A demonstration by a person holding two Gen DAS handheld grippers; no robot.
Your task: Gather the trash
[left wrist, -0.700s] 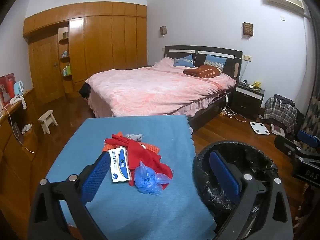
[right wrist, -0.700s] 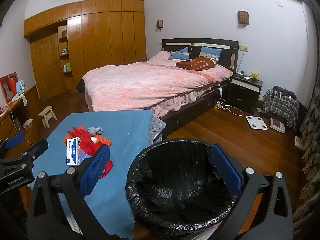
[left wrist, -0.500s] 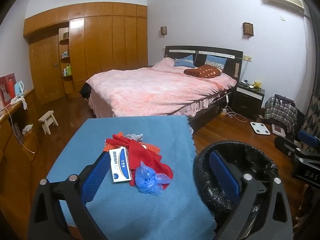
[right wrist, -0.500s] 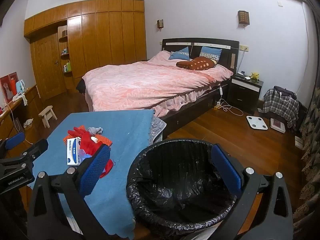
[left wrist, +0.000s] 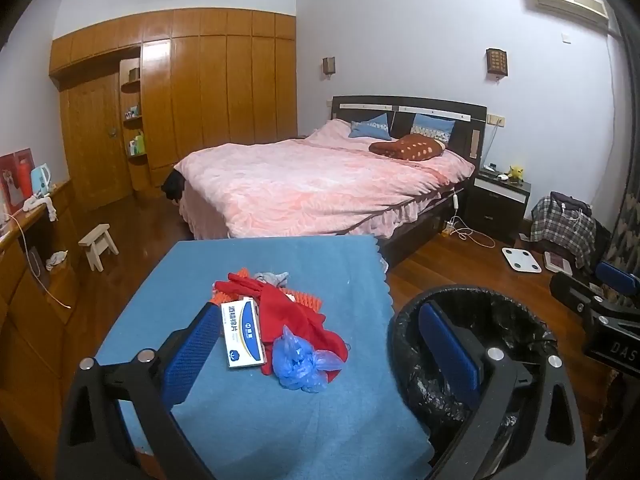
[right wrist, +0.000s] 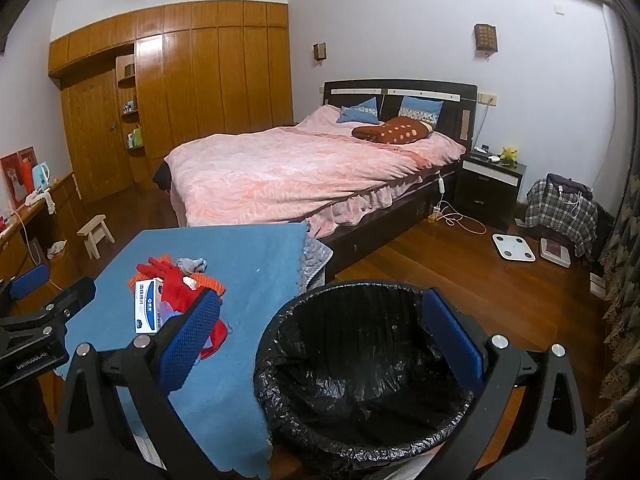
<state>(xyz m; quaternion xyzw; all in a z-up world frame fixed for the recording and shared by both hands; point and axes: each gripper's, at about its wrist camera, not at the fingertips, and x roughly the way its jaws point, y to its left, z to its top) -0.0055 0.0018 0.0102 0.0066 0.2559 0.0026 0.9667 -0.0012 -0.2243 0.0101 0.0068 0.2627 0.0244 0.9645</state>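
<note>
A blue-covered table [left wrist: 280,412] holds a small pile: a white and blue box [left wrist: 242,332], a red glove [left wrist: 280,308], a crumpled blue plastic bag [left wrist: 298,362], an orange cloth [left wrist: 306,300] and a grey scrap [left wrist: 272,278]. A black-lined trash bin [right wrist: 360,364] stands right of the table, also in the left wrist view [left wrist: 516,320]. My left gripper [left wrist: 320,352] is open and empty, just short of the pile. My right gripper [right wrist: 320,340] is open and empty above the bin's near rim. The box [right wrist: 147,310] and glove [right wrist: 172,284] show at the right view's left.
A pink bed [left wrist: 320,184] stands behind the table. A wooden wardrobe [left wrist: 180,100] lines the far wall. A small stool [left wrist: 98,244] and a wooden counter [left wrist: 24,240] are on the left. A nightstand [left wrist: 500,200], scale [left wrist: 521,259] and plaid bag [left wrist: 564,224] sit at right.
</note>
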